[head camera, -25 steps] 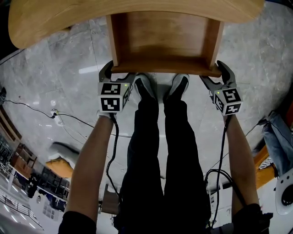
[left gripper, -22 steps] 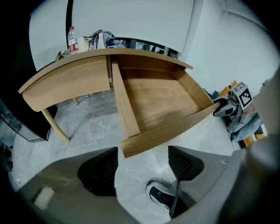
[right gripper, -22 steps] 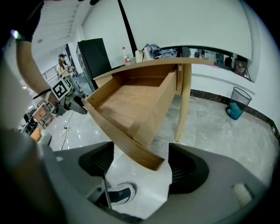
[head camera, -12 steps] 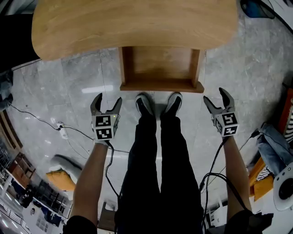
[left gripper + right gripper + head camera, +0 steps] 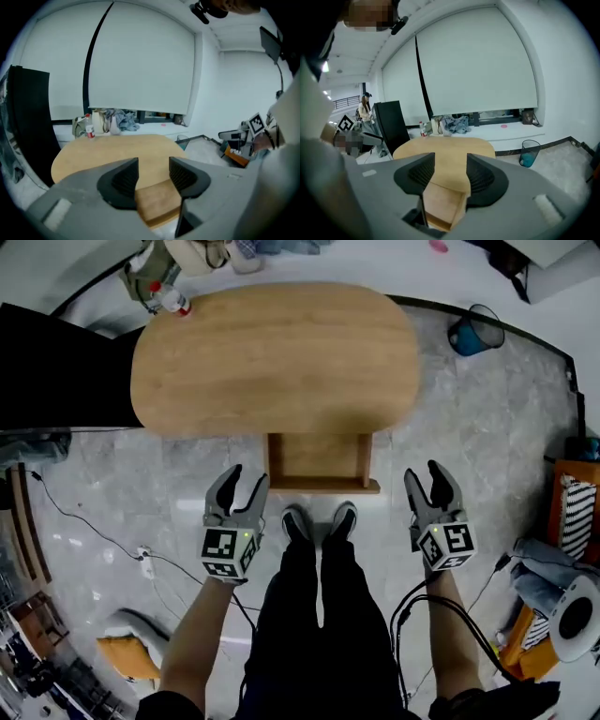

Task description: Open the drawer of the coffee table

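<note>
The coffee table [image 5: 272, 357] has an oval wooden top. Its drawer [image 5: 322, 465] stands pulled out from under the near edge, and its inside is bare wood. My left gripper [image 5: 246, 479] hovers to the left of the drawer front and my right gripper [image 5: 425, 474] to its right; both are clear of it. In the left gripper view the jaws [image 5: 153, 164] frame the tabletop [image 5: 117, 150] and drawer [image 5: 157, 204] far below. The right gripper [image 5: 450, 159] likewise looks down on the drawer [image 5: 443, 201]. Both pairs of jaws have just been closing, a gap remains, and nothing is between them.
The person's shoes [image 5: 319, 521] stand just before the drawer. A red-capped bottle [image 5: 171, 298] sits beyond the table's far left corner. There is a teal bin [image 5: 473, 334] at the far right, a black panel [image 5: 56, 367] on the left, and cables [image 5: 94, 531] on the marble floor.
Both grippers have left the drawer's front corners and risen high above it. Their jaws have narrowed. The view has lifted, so the whole tabletop shows. The drawer stays pulled out.
</note>
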The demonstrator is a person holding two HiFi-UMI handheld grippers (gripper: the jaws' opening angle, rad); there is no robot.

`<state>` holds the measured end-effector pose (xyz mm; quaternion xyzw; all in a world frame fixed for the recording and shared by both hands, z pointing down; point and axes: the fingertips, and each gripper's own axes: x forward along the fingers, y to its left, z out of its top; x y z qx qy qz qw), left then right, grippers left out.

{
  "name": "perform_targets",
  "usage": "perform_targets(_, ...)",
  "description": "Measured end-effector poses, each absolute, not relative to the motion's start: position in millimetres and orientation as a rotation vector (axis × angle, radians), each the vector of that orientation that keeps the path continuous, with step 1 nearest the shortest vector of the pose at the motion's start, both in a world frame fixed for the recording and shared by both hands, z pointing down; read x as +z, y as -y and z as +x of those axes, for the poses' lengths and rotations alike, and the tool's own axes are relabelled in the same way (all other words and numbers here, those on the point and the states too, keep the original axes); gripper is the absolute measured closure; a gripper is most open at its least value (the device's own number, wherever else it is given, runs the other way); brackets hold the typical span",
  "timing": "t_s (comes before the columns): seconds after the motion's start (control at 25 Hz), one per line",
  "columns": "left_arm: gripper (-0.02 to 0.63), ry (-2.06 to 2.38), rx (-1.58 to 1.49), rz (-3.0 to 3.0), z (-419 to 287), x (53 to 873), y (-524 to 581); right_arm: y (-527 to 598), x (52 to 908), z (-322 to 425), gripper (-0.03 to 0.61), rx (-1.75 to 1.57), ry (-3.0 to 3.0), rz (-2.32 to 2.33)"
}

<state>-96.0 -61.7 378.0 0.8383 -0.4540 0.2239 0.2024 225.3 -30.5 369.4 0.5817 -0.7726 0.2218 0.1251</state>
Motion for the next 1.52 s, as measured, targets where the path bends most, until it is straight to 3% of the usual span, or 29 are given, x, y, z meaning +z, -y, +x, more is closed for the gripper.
perform_targets(0.12,0.495,1.269,0.491,2.413,-74.2,303.7,67.9,34.1,313.3,197.2,0.389,0.669,2.304,1.708)
perform_targets(0.48,0.611,1.403,0.272,2.494,-53.7,135.1,64.8,47.3,146.2,136.9,0.508,0.563,2.559,1.644)
perform_targets(0.8,0.612,1.438,0.088,2.63,-40.4,24.2,73.4,57.3,39.7,125.7,0.575,0.346,2.681,1.677)
perform_targets(1.28,0.612,1.504,-0.094,2.902,-48.4,-100.3,60.6,43.6,-73.1,116.9,0.575,-0.07,2.755,1.733)
perform_targets(1.52,0.612,1.491,-0.136,2.924,-44.4,-115.6,57.5,40.9,-99.0,113.4,0.575,-0.167,2.754,1.72)
